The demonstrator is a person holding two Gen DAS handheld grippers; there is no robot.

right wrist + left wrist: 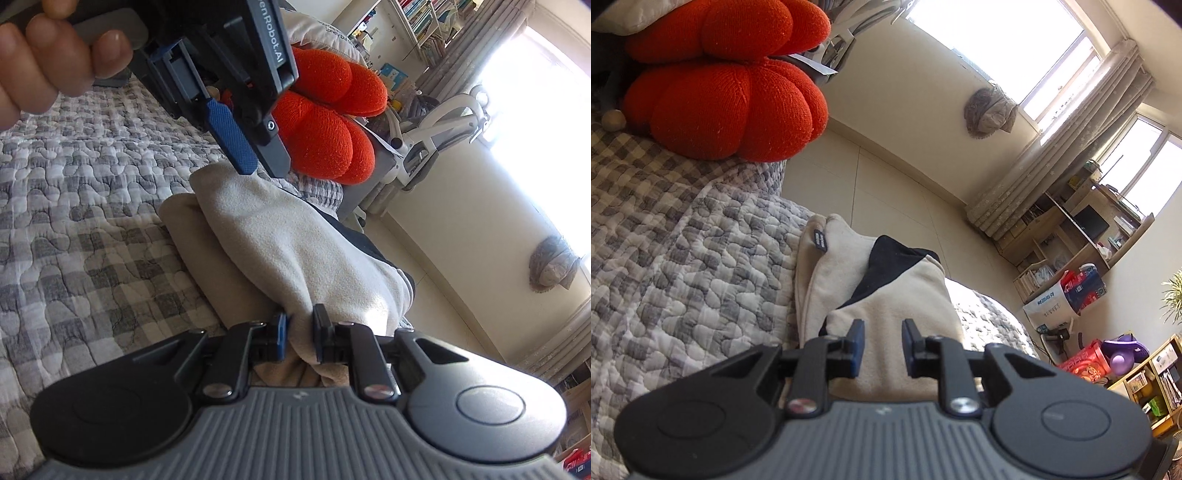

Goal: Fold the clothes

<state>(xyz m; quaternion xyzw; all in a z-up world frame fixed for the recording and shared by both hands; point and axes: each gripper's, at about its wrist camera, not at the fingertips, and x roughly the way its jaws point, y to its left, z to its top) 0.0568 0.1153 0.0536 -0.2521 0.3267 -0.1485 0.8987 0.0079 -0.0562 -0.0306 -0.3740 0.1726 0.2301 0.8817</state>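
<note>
Quilted grey bedspread (92, 229) underneath, and near its edge sits the cream garment (280, 240), soft, light and floppy, best pinched at a folded edge. Right gripper (301, 334) is narrowly parted, clamping a fold at the near end. Left gripper (882, 343), angled down, stands slightly apart at the far end; whether it pinches, I can't tell. Beyond, red cushions (731, 103).

"enRobot.AI" on left gripper (264, 162) (partly cut)
</note>
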